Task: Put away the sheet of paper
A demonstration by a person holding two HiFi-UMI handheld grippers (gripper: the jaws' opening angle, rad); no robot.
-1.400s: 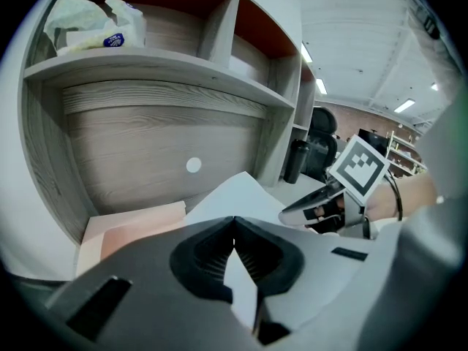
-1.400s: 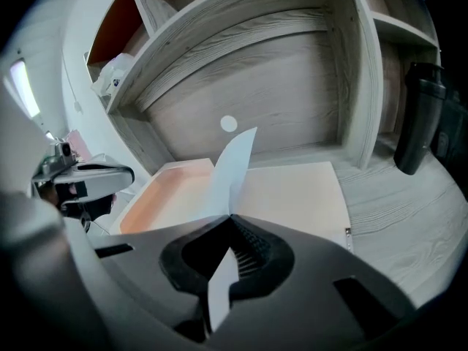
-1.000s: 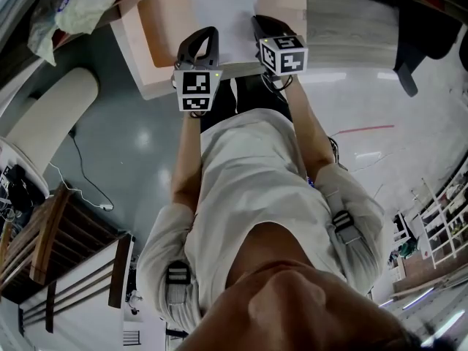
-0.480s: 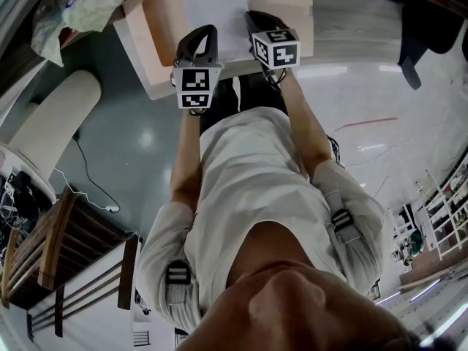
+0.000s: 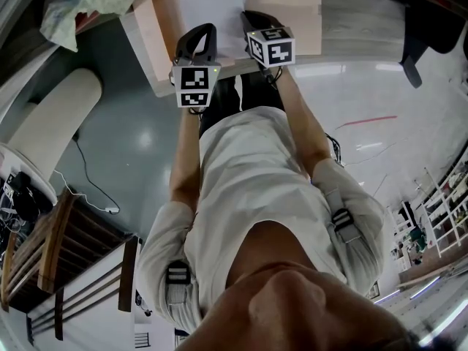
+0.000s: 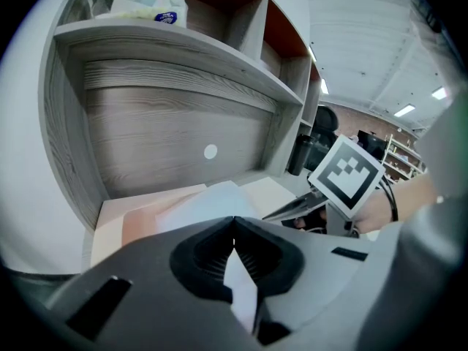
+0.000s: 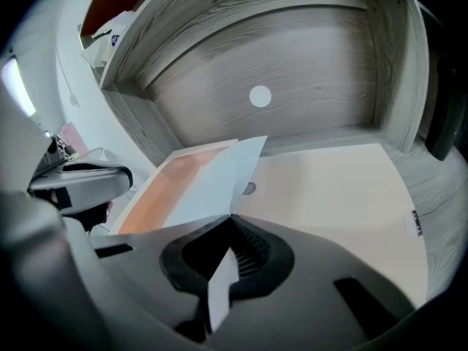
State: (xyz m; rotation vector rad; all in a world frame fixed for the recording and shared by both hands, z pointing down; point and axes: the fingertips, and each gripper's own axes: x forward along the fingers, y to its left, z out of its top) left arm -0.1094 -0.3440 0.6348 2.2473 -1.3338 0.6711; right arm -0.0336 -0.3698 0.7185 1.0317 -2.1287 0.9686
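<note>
Head view has both tongs on the near edge of the sheet of paper (image 5: 212, 6): left tongs (image 6: 234, 221) and right tongs (image 7: 232, 218) are each clamped tight on it with a white bit poking through. The sheet is held out just above the shallow peach tray (image 7: 150, 196) on the bench (image 5: 351, 28). I'd keep both hands level and moving together so it doesn't buckle, drop the far edge into the tray first, and only let go once it's flat inside the tray's rim.

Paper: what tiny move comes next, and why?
Probably ease it forward and down. The left gripper and right gripper both pinch the sheet of paper at its near edge, and it hangs over the orange tray.
</note>
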